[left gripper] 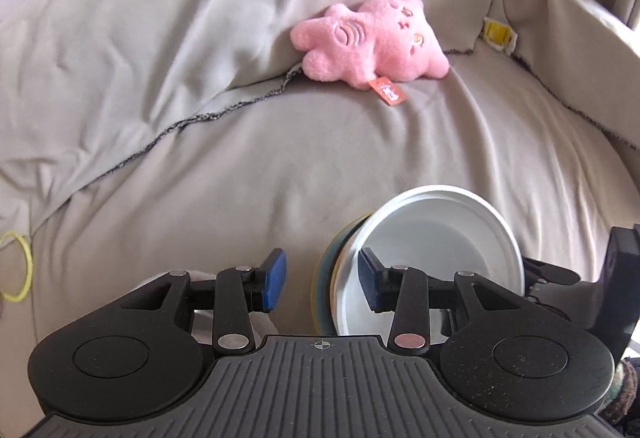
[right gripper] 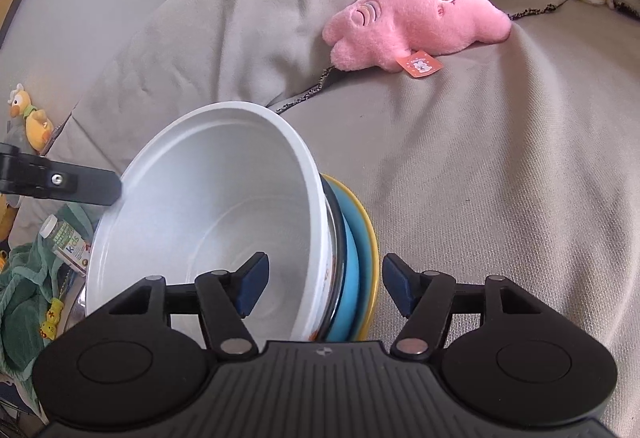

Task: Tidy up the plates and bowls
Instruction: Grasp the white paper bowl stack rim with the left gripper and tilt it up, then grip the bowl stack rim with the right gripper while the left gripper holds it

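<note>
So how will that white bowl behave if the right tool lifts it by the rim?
The white bowl looks thin-walled and smooth, so probably light but slippery between the pads. It sits tilted inside a stack with a blue dish and a yellow plate, so it may slide out or drag them along. The soft sofa cover beneath gives little support; tipping seems likely.

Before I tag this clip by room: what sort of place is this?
Likely a living room or other lounging spot at home, not a kitchen. The nested bowls rest on a sofa draped in a grey cover, a pink plush toy lies on the cushions, and small toy ducks sit nearby.
</note>
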The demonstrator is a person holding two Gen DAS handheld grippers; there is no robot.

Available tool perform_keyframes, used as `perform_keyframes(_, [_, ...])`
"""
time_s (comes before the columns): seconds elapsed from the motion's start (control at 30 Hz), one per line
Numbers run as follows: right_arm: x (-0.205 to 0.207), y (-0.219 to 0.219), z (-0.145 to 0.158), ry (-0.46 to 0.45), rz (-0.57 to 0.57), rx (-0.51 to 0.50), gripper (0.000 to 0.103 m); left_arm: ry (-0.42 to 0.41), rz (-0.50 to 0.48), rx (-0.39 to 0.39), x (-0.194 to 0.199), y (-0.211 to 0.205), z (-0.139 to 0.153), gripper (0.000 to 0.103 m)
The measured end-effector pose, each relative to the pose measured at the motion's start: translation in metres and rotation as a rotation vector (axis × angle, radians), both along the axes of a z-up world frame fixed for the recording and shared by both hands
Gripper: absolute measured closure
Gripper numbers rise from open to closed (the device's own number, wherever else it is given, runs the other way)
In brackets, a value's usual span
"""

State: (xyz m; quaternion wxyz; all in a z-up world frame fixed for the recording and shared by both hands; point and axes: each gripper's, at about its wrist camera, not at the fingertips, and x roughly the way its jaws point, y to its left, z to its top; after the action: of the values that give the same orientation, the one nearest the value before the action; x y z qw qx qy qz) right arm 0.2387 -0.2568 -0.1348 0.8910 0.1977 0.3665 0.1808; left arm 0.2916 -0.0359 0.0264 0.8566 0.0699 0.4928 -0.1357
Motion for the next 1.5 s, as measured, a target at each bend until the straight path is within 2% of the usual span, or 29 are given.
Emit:
perform_keyframes(0.1, [-0.002,0.0,-0.006,0.042,-0.008,0.035,0.039,0.079,-0.015,0.004,0.019,-0.003,-0.023,0.055])
perform_keyframes(0.2, [-0.005,0.002,-0.008,0.079,-0.022,0.061,0.039,0.133,-0.033,0.016,0.026,-0.004,-0.044,0.06])
perform_keyframes(0.33, [-0.008,0.006,-0.009,0.096,-0.008,0.067,0.039,0.205,-0.048,0.015,0.03,-0.004,-0.066,0.058])
perform_keyframes(0.5, [-0.01,0.006,-0.008,0.091,0.002,0.068,0.038,0.257,-0.054,-0.035,0.034,-0.001,-0.07,0.062])
perform_keyframes(0.57, [-0.01,0.006,-0.007,0.093,0.003,0.074,0.038,0.284,-0.084,-0.012,0.033,-0.008,-0.075,0.057])
perform_keyframes(0.63, [-0.011,0.005,-0.008,0.093,0.006,0.083,0.037,0.293,-0.115,0.023,0.031,-0.016,-0.077,0.049])
perform_keyframes(0.77, [-0.01,0.003,-0.01,0.102,0.007,0.1,0.037,0.297,-0.129,0.052,0.032,-0.022,-0.077,0.049])
perform_keyframes(1.07, [-0.009,0.002,-0.01,0.106,0.009,0.113,0.037,0.36,-0.084,0.017,0.044,-0.017,-0.082,0.049])
perform_keyframes(1.27, [-0.009,0.0,-0.012,0.103,0.011,0.125,0.036,0.38,-0.086,0.037,0.048,-0.021,-0.081,0.048])
perform_keyframes(1.33, [-0.009,-0.001,-0.012,0.098,0.014,0.127,0.036,0.401,-0.105,0.034,0.048,-0.025,-0.088,0.034])
perform_keyframes(1.43, [-0.014,-0.005,-0.009,0.067,-0.012,0.107,0.04,0.394,-0.099,-0.009,0.049,-0.023,-0.093,0.03])
perform_keyframes(1.5, [-0.014,-0.011,-0.01,0.071,-0.006,0.134,0.04,0.408,-0.074,-0.03,0.052,-0.019,-0.093,0.031])
